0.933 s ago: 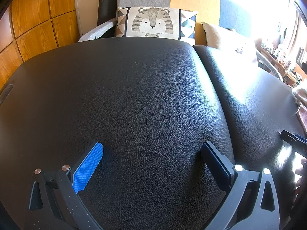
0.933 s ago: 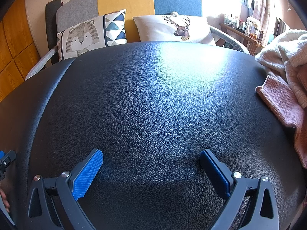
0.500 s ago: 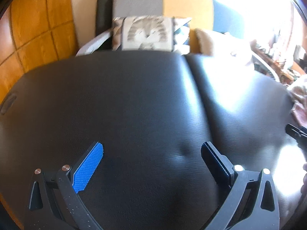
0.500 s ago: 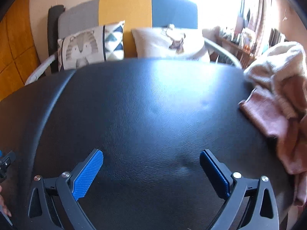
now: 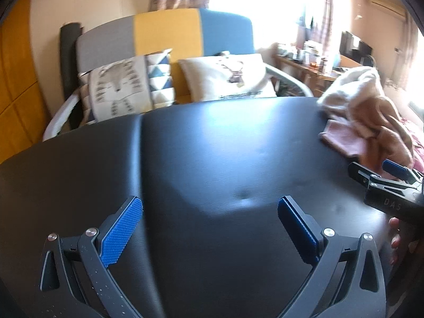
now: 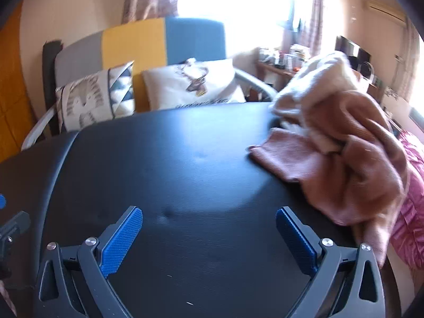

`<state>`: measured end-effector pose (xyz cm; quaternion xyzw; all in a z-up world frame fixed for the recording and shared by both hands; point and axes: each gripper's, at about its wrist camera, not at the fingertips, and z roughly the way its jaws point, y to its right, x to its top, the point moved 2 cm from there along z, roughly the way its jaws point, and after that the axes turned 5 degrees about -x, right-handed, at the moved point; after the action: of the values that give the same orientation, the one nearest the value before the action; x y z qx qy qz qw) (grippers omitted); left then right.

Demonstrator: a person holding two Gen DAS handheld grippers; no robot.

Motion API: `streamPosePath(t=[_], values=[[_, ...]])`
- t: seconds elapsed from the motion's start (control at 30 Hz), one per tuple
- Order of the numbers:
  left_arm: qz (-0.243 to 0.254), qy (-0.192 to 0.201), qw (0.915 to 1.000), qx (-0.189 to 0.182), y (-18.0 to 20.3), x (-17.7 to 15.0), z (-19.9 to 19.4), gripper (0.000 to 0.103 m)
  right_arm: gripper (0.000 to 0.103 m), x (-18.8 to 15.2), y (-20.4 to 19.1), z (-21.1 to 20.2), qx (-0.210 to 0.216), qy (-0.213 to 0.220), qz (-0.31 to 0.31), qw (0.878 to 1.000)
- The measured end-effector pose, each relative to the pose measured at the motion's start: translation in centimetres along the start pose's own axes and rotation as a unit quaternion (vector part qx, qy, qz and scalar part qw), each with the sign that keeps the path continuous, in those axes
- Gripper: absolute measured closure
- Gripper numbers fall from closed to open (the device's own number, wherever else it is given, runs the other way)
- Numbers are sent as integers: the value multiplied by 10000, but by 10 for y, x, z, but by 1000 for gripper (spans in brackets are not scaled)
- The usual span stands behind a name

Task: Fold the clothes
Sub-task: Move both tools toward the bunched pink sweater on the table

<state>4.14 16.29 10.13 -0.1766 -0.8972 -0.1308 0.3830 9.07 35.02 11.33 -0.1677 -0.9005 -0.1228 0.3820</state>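
My right gripper (image 6: 209,234) hangs over the black leather surface (image 6: 185,164) with its blue-padded fingers (image 6: 120,238) spread wide and nothing between them. To the right lies a heap of pink and cream clothes (image 6: 344,143), one flat pink piece reaching out toward the middle. At the far edge I see a tiger cushion (image 6: 87,103) and a white deer cushion (image 6: 190,87) against a grey, yellow and blue backrest (image 6: 137,45).
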Motion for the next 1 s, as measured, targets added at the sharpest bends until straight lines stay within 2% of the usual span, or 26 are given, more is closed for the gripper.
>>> streamPosePath(t=[0.13,0.33,0.43,0.63,0.73,1.0], values=[[294,67,9994,-177,49,7,-2,0,0,2,33,-25,-336,230,281,9988],[566,249,9973,-406,86,26,-23,0,0,8,78,-58,-601,539,691,9943],[683,241,9968,-338,103,33,-33,0,0,10,88,-69,-590,687,785,9928],[813,363,9960,-92,119,35,-54,0,0,13,99,-71,-519,796,742,9927],[864,407,9953,-161,124,32,-62,0,0,10,104,-71,-538,789,695,9930],[1256,139,9919,-127,137,11,-68,0,0,-4,114,-88,-617,773,1024,9898]])
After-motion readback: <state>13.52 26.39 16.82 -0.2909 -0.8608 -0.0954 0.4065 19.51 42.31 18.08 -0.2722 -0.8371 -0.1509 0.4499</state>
